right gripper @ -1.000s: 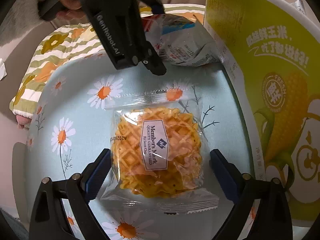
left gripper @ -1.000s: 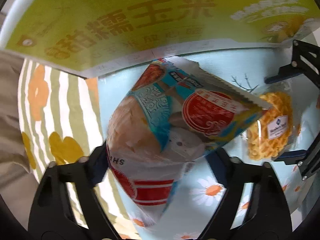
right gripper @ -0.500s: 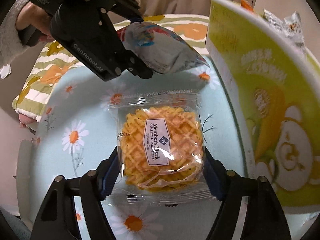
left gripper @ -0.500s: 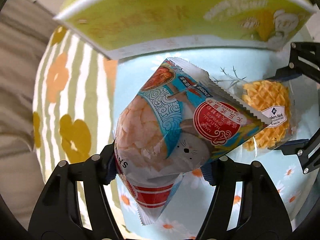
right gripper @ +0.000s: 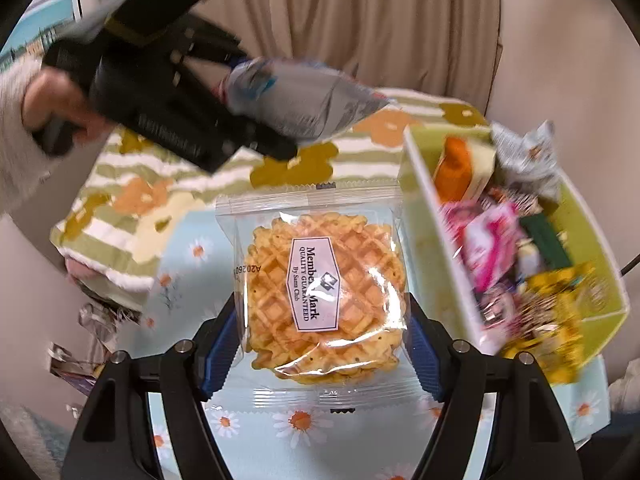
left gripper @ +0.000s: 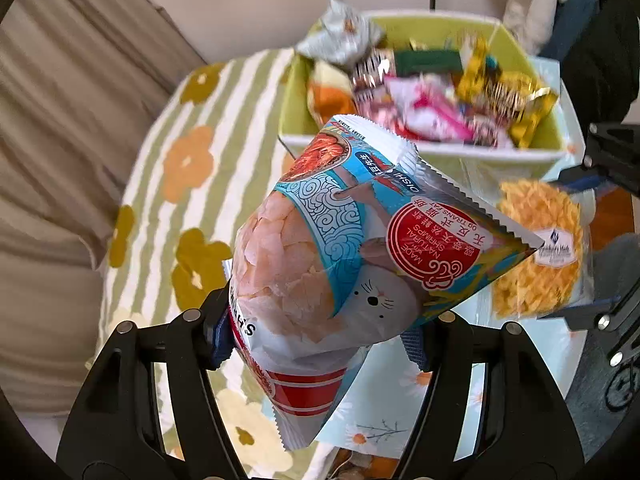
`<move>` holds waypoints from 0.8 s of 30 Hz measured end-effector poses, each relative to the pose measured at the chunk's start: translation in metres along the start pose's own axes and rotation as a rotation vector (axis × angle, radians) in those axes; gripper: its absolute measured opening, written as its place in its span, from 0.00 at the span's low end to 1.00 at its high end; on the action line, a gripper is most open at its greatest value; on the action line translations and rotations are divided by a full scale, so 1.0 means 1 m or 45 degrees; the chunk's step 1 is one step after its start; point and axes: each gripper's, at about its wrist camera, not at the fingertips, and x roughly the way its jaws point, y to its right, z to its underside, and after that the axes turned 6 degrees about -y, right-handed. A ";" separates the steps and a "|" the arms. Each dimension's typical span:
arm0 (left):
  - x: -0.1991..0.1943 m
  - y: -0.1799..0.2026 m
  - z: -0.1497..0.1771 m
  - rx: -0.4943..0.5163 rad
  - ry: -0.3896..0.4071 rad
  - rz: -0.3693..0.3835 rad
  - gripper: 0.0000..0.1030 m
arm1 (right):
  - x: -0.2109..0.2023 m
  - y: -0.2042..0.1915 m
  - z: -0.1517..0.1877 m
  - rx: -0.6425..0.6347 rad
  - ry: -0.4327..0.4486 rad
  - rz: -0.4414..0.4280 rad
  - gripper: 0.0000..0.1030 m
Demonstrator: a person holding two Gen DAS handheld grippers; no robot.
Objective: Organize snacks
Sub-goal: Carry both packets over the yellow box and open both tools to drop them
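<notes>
While both packets were low over the daisy-print surface (right gripper: 188,264) a second ago, they now ride up level with the green box (left gripper: 424,152), whose jumble of wrappers has come into view. Left hand-held gripper (left gripper: 320,340) is clamped on the shrimp cracker bag (left gripper: 344,252), carried in the air just short of the box's near wall. Right hand-held gripper (right gripper: 320,344) pinches the waffle packet (right gripper: 324,300) by its sides, lifted clear of the surface beside the box. That climb reads as the carry phase, so dropping both into the box looks next, with the crowded pile likely to resist.
</notes>
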 end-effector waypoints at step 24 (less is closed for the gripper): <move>0.022 0.081 -0.177 -0.474 -0.058 0.067 0.61 | -0.041 0.259 -0.039 0.079 -0.018 -0.012 0.69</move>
